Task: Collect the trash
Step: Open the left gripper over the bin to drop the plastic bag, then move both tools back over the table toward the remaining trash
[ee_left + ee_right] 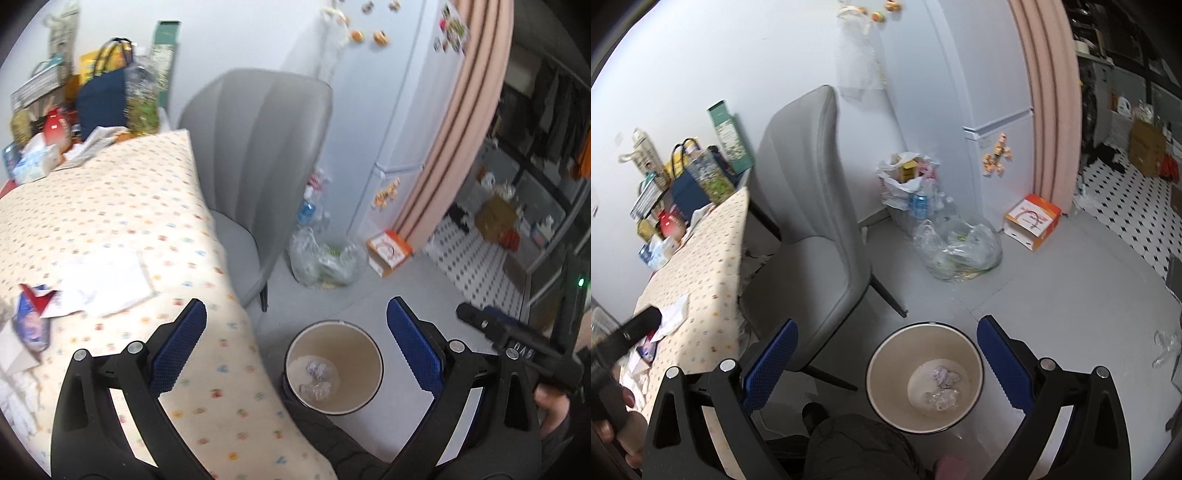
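Left wrist view shows the left claw (295, 325) spread wide with nothing between its blue pads, and just past its right finger sits a round bin (334, 367) on the floor, pale inside, holding two crumpled wads (317, 380) at the bottom, one greyish paper and one clear wrap. Under the claw's left finger runs the rounded edge of the surface (110, 206) in its dotted cloth; left of that finger, loose white papers (107, 280) and a red-and-blue wrapper (31, 314) lie well back from the edge. Ahead of the claw a grey chair (258, 147) stands tight against the surface, with a clear plastic bag (325, 258) of refuse on the floor beyond it and an orange-and-white box (388, 251) to that bag's right. At the far right edge the other tool's black body shows. Right wrist view shows the right claw (886, 328) likewise wide apart and empty, hanging over the bin (882, 380), whose rim lies between its fingers and nearer the right one; the wads (942, 387) rest on the bin's floor. Bare grey floor (1071, 295) spreads ahead and right of this claw as far as black-and-white tiles, while the chair (812, 221) and surface (701, 266) close off its left side.
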Motion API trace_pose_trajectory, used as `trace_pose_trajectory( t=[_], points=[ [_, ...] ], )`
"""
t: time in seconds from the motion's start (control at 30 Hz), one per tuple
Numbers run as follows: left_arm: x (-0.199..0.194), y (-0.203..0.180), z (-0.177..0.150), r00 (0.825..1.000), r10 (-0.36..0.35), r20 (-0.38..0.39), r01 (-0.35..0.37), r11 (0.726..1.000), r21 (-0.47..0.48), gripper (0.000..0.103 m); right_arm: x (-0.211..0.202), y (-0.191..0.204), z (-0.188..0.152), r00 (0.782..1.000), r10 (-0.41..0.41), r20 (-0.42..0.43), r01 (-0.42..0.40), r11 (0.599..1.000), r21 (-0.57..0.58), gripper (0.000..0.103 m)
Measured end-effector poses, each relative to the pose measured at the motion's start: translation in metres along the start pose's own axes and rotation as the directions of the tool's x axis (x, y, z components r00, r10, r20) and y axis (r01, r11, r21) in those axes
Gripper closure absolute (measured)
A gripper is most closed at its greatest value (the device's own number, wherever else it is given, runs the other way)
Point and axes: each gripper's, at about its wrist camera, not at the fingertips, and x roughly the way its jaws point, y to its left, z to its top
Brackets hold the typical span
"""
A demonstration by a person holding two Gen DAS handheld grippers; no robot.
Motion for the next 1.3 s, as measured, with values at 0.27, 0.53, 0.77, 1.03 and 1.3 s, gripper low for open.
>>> trace_pose_trajectory(
  t=[0.27, 0.53, 0.77, 1.03, 1.3],
  points=[
    [-0.058, 0.037, -0.005, 0.985, 0.101, 0.142, -0.09, 0.992, -0.084, 0.006, -0.019, 0.059, -0.004, 0.999, 0.043, 0.032, -0.039, 0.993, -0.109, 0.008],
    [-0.11, 0.076, -0.024, 0.939, 0.221, 0.265, -0.185, 0.97, -0.156, 0.006, -0.038, 0.117, -0.012, 0.996, 0.054, 0.071, -0.04, 0.982, -0.183, 0.008],
    [-0.153, 0.109, -0.046, 0.909, 0.252, 0.333, -0.19, 0.96, -0.208, 0.006, -0.055, 0.169, -0.029, 0.985, 0.145, 0.09, -0.115, 0.954, -0.277, 0.008],
    [-0.19, 0.134, -0.072, 0.871, 0.33, 0.365, -0.249, 0.935, -0.251, 0.006, -0.068, 0.215, -0.052, 0.964, 0.26, 0.063, -0.217, 0.898, -0.383, 0.008],
    [-0.209, 0.165, -0.094, 0.863, 0.364, 0.351, -0.251, 0.911, -0.329, 0.006, -0.078, 0.254, -0.069, 0.94, 0.338, 0.047, -0.277, 0.836, -0.474, 0.008]
  ],
)
